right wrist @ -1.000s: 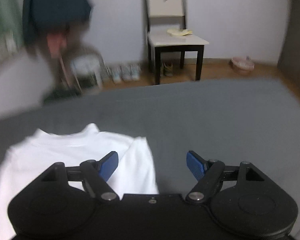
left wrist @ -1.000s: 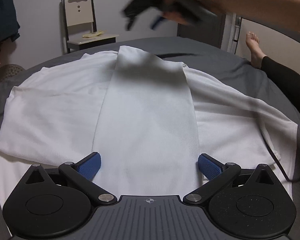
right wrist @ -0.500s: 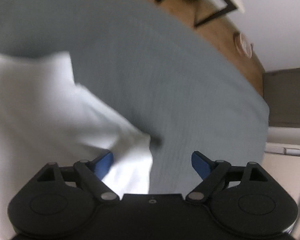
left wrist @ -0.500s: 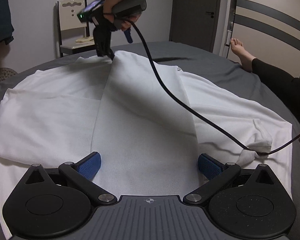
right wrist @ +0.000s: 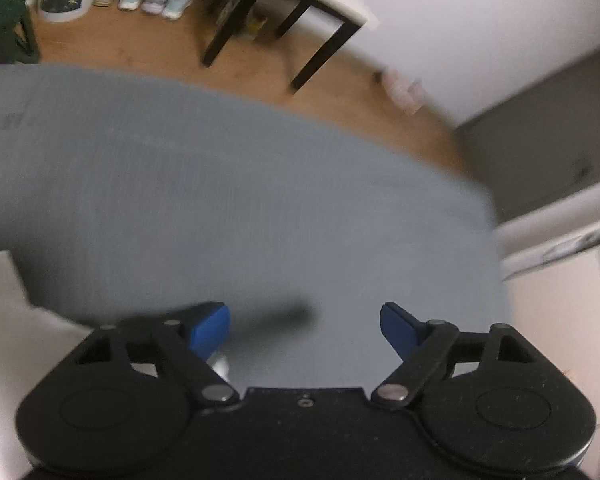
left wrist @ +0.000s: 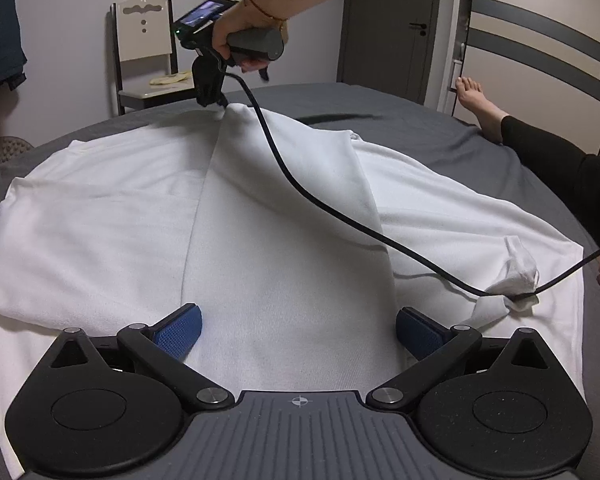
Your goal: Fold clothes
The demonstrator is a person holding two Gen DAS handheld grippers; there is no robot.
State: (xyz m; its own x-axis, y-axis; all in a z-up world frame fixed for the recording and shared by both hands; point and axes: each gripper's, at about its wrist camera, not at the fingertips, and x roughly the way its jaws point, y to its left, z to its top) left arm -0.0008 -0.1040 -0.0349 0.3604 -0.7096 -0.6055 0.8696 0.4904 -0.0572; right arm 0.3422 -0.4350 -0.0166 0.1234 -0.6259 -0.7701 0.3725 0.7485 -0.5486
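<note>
The white garment lies spread on the grey bed, a folded panel running forward from the left hand-held gripper, whose jaws gape wide around nothing. At the far tip, the right hand-held gripper, also spread and holding nothing, meets the cloth; its cable trails across the right sleeve. A chair stands beyond the bed's edge.
</note>
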